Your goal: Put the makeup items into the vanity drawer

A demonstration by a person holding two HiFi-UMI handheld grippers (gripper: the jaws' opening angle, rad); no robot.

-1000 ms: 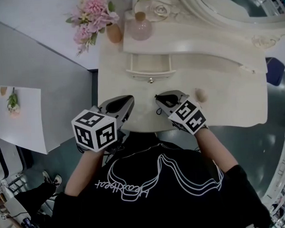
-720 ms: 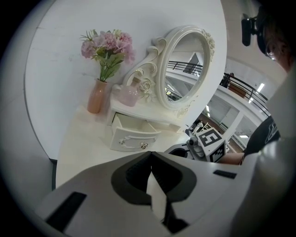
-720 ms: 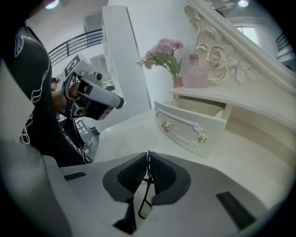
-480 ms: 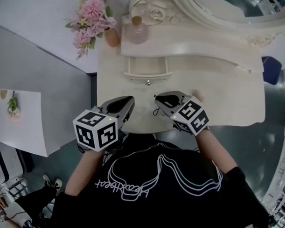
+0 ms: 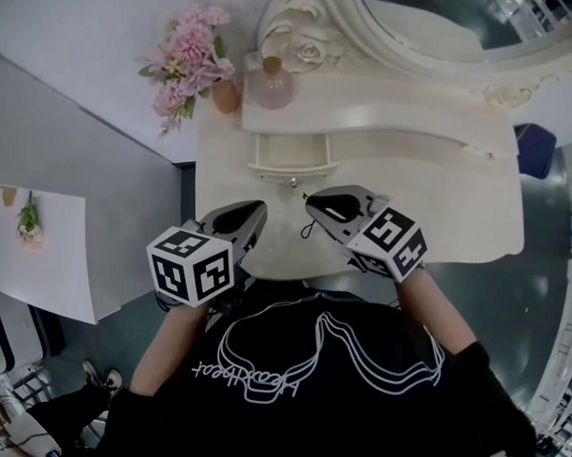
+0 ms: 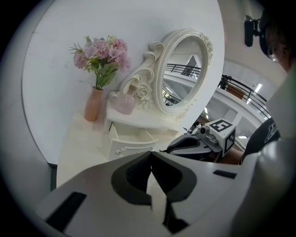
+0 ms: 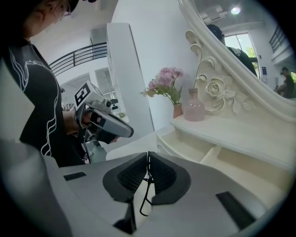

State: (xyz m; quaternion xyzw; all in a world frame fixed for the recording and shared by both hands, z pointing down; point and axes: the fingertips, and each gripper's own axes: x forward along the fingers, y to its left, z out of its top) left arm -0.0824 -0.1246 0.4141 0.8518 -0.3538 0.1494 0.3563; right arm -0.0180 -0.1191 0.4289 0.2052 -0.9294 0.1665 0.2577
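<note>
Left tongs (image 5: pixel 257 207): closed tip to tip with nothing between them, held over the near edge of the table (image 5: pixel 435 204), pointing toward the drawer
Right tongs (image 5: pixel 310 199): pinched shut on a thin black wire item (image 7: pixel 145 196), just right of the left tongs and apart from them
Thin black wire item: top end clamped between the right tongs' ridged pads, the rest hangs down as a narrow loop under the tips; it is above the table's front part, short of the drawer, touching neither; can't tell exactly what makeup item it is
Drawer (image 5: pixel 291 157): pulled open in the left part of the raised shelf unit, pale inside, small knob on the front; looks empty from the right gripper view
Table: cream vanity, its flat top bare around both tongs
Shelf (image 5: pixel 394 111): runs along the back, above the drawer
Pink bottle (image 5: pixel 273 86): upright on the shelf's left end, at the foot of the mirror frame
Vase of pink flowers (image 5: pixel 188 62): on the table's back left corner, just left of the pink bottle
Mirror (image 5: pixel 429 26): oval, carved cream frame, behind the shelf
Person (image 5: pixel 320 390): black top with white line print, one tongs in each hand
</note>
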